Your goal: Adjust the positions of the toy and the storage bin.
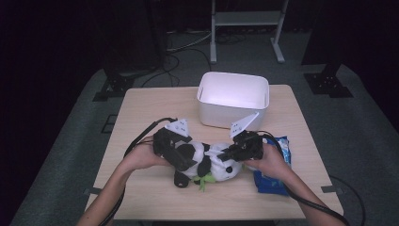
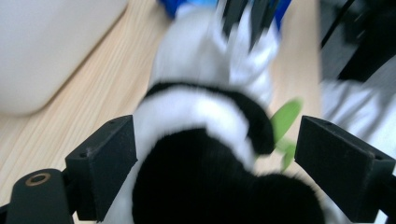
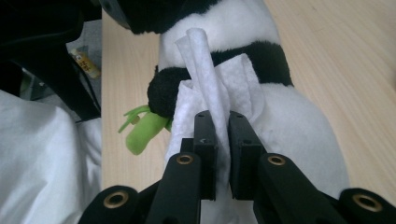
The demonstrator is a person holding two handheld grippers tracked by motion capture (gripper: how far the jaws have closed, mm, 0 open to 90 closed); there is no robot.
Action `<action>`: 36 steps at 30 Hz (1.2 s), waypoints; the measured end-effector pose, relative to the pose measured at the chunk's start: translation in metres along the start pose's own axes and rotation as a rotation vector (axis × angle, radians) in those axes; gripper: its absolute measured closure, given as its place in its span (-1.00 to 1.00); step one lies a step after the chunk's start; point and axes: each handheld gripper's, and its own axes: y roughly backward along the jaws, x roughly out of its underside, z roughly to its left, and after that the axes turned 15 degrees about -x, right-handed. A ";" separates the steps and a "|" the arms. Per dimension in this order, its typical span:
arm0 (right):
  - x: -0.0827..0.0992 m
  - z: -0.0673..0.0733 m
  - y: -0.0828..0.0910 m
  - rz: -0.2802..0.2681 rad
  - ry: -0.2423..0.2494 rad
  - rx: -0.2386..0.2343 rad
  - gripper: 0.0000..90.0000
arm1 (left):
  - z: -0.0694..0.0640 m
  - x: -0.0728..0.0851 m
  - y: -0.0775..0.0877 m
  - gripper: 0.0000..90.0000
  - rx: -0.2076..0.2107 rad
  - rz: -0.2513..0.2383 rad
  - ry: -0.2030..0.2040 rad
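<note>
In the right gripper view, the right gripper (image 3: 222, 140) has its two black jaws clenched on a white wet wipe (image 3: 212, 84), which stands up from between them in a crumpled fold at the middle of the frame. The wipe lies against the plush panda (image 3: 289, 121), touching its white fur and the black band across its body. Left of the jaws a green bamboo sprig (image 3: 142, 130) sticks out from the toy's black paw, over the pale wooden table (image 3: 336, 56).

In the left gripper view, the left gripper (image 2: 215, 163) has its jaws spread wide, one at the lower left and one at the lower right of the frame, with the panda's black-and-white body between them; the picture is blurred, and whether the pads press on the fur I cannot tell. The green sprig shows just inside the right-hand jaw.

In the high view, the panda (image 1: 207, 160) lies at the lower middle of the table (image 1: 141, 117), the left gripper (image 1: 176, 150) at its left end and the right gripper (image 1: 235, 153) at its right. A blue wipes packet (image 1: 273, 181) lies just right of the right hand (image 1: 268, 162). A white plastic tub (image 1: 233, 99) stands above them, near the table's far edge.
</note>
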 end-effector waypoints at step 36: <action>-0.052 0.015 -0.033 0.077 0.091 -0.020 0.82 | -0.003 0.039 -0.011 -0.70 -0.016 0.019 0.056</action>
